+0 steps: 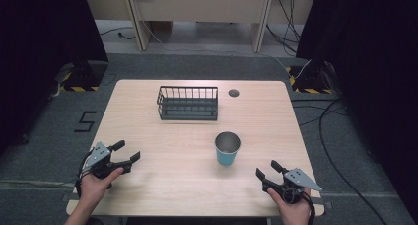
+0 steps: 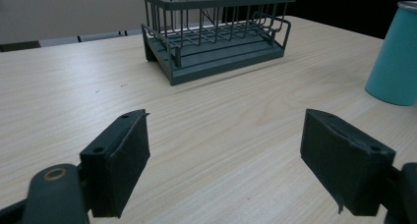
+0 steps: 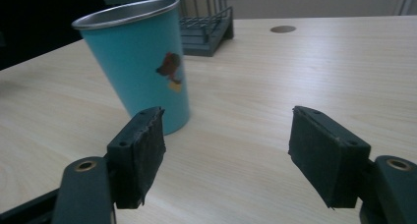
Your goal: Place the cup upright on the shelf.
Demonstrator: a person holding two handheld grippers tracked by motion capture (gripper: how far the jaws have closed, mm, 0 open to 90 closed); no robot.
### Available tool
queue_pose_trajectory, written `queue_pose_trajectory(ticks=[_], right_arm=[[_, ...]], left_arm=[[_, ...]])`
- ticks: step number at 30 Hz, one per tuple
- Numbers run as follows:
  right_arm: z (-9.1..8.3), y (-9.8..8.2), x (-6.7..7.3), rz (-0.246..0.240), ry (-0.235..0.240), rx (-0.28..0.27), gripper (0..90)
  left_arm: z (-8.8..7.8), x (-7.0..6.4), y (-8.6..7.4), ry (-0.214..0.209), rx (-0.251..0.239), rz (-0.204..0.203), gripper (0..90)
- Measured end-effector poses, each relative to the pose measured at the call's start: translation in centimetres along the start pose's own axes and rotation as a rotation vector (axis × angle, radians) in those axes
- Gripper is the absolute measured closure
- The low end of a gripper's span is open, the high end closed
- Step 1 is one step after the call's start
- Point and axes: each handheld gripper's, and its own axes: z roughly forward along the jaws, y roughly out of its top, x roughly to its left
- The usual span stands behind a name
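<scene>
Right tool [image 1: 270, 171] gapes wide, empty, with the teal cup [image 1: 227, 149] upright just ahead toward its left jaw. Left tool [image 1: 126, 152] likewise wide, the wire basket [image 1: 188, 102] well ahead on the tabletop [image 1: 162, 180].

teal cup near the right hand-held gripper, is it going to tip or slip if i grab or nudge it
The teal cup looks rigid, with a metal rim, so it probably won't crush between the jaws. It is taller than wide and narrows toward its base, so a push near the rim would likely tip it. Its smooth tapered wall may slide in the right hand-held gripper; gripping mid-height seems safer.
</scene>
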Motion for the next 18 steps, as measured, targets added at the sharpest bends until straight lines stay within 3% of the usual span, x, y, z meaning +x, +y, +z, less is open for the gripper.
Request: queue_pose_trajectory(ticks=[5, 6, 18], right_arm=[[1.2, 0.3, 0.9, -0.024, 0.037, 0.014, 25.0], [1.8, 0.6, 1.3, -0.047, 0.049, 0.021, 23.6], [5.7, 2.1, 2.8, -0.094, 0.103, 0.047, 22.4]], left_arm=[[0.0, 0.0, 0.0, -0.003, -0.001, -0.003, 17.4], [0.1, 0.0, 0.0, -0.007, -0.001, -0.004, 17.3], [0.1, -0.2, 0.0, -0.017, -0.005, -0.004, 17.2]])
